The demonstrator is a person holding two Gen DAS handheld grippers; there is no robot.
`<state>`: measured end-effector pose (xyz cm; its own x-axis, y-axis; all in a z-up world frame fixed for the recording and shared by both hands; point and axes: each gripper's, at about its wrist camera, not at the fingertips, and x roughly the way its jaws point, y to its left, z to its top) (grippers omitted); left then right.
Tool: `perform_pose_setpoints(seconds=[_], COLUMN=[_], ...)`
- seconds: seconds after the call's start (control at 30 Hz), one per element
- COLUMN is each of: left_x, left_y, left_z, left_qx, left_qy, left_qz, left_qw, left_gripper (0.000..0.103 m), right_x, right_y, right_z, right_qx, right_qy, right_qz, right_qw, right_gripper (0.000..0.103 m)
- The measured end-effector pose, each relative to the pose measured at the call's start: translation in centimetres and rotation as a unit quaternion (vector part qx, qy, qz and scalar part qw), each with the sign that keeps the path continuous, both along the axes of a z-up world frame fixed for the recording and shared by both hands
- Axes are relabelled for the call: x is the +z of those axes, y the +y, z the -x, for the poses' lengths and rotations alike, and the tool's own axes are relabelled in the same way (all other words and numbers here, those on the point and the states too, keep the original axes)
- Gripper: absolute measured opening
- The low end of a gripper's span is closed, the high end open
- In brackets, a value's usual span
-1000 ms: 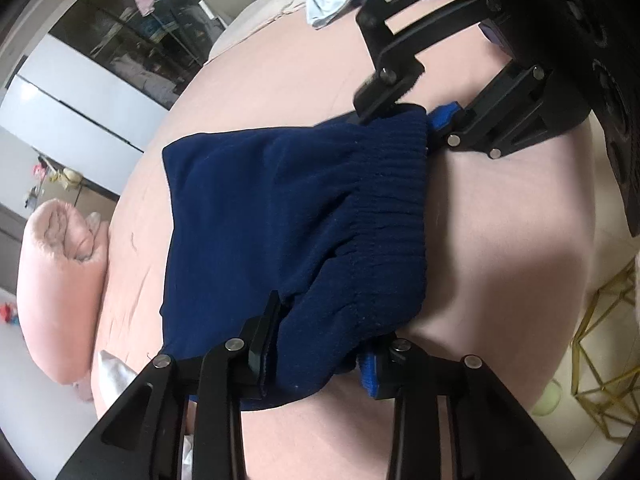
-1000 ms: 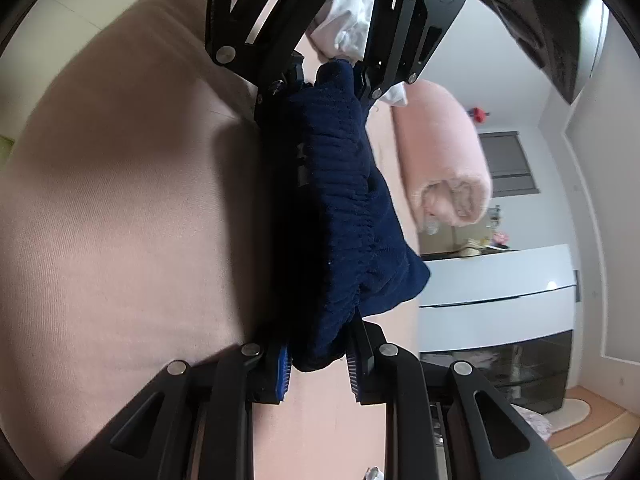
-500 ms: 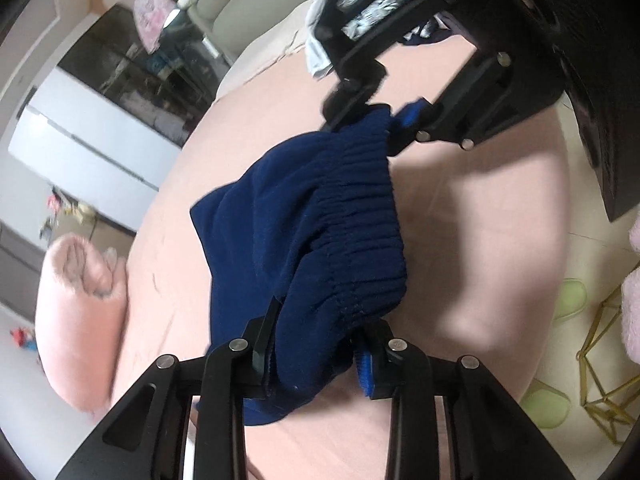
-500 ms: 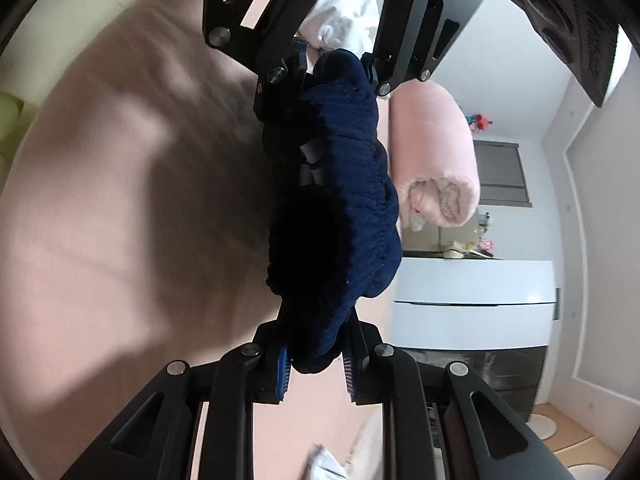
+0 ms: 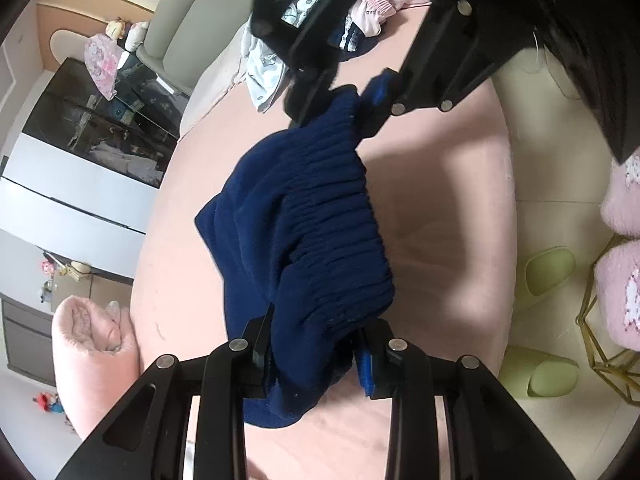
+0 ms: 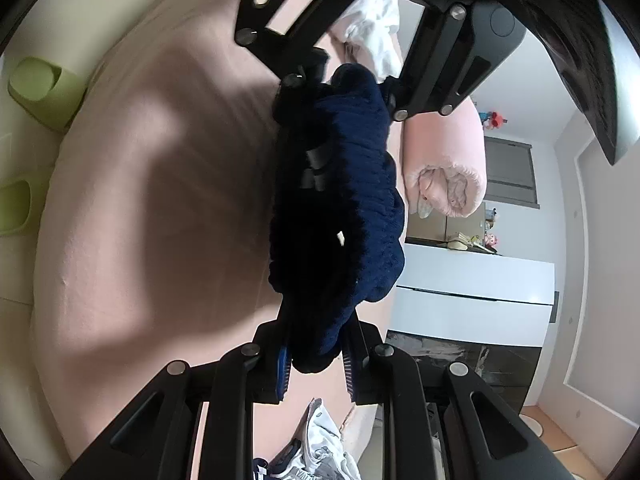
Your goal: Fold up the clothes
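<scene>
Where the left wrist view looks down, the left claw [image 5: 316, 354] grips the ribbed waistband of a navy knit garment [image 5: 304, 232], lifted above the pink bed [image 5: 440, 216]; the right claw [image 5: 340, 92] pinches its far end.

Seen from the right wrist, the right claw [image 6: 316, 364] clamps the navy garment [image 6: 340, 208] near the bed's edge, opposite the left claw [image 6: 340, 80].

We see a navy blue ribbed garment [image 5: 320, 216], a pale pink bed sheet [image 5: 448, 216], and light green slippers [image 5: 548, 272].
</scene>
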<state>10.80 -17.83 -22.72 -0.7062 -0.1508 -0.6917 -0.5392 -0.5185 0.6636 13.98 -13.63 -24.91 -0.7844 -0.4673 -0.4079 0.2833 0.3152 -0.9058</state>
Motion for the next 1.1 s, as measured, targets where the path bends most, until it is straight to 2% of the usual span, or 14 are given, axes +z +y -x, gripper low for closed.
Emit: perform_pose_setpoints(seconds=[0.13,0.23,0.33,0.4,0.43,0.5,0.53,0.57,0.63,0.77,0.9,1.03,1.1], left_x=[1.1,1.1,0.3,0.0,0.1,0.6,1.0,1.4,2.0,3.0,3.6,3.6,3.3], left_y=[-0.9,-1.2,-1.0,-1.3,-1.4,-1.9,-2.1,-2.3,-2.9,-4.4,-5.3,-6.2,-6.9], left_z=[-0.1,-0.6,-0.6,-0.2,-0.1,0.7,1.0,1.0,1.5,3.0,4.4,5.6,6.2], left_qx=[0.014,0.016,0.004,0.003,0.006,0.012,0.014,0.016,0.021,0.035,0.048,0.068,0.080], left_qy=[-0.003,-0.023,-0.038,-0.042,-0.043,-0.044,-0.045,-0.045,-0.045,-0.044,-0.037,-0.032,-0.034], left_qz=[-0.011,-0.014,0.005,0.004,-0.003,-0.023,-0.035,-0.045,-0.066,-0.105,-0.119,-0.131,-0.140], left_qw=[0.9998,0.9995,0.9993,0.9991,0.9991,0.9987,0.9983,0.9978,0.9966,0.9929,0.9910,0.9885,0.9863], left_gripper=[0.028,0.028,0.029,0.030,0.030,0.030,0.030,0.030,0.030,0.030,0.030,0.030,0.030], right_x=[2.1,2.8,2.0,1.4,1.3,1.1,1.0,0.8,0.9,1.1,0.8,0.2,0.0], right_y=[-0.4,-1.1,-1.2,-1.4,-1.4,-1.2,-1.0,-0.5,-0.3,-0.4,0.0,-0.7,-1.2], right_z=[-0.3,-0.2,-0.7,-1.1,-1.1,-1.1,-1.2,-1.5,-1.6,-1.4,-2.0,-2.3,-2.5], right_qx=[0.011,0.019,0.038,0.044,0.045,0.044,0.044,0.046,0.041,0.023,0.027,0.061,0.059], right_qy=[-0.031,-0.056,-0.043,-0.030,-0.026,-0.011,0.005,0.024,0.045,0.057,0.091,0.144,0.133], right_qz=[0.016,-0.005,-0.041,-0.050,-0.046,-0.026,-0.013,0.003,0.027,0.065,0.100,0.140,0.144], right_qw=[0.999,0.998,0.997,0.997,0.998,0.999,0.999,0.999,0.998,0.996,0.990,0.978,0.979], right_gripper=[0.019,0.019,0.019,0.023,0.028,0.047,0.064,0.074,0.075,0.075,0.075,0.075,0.075])
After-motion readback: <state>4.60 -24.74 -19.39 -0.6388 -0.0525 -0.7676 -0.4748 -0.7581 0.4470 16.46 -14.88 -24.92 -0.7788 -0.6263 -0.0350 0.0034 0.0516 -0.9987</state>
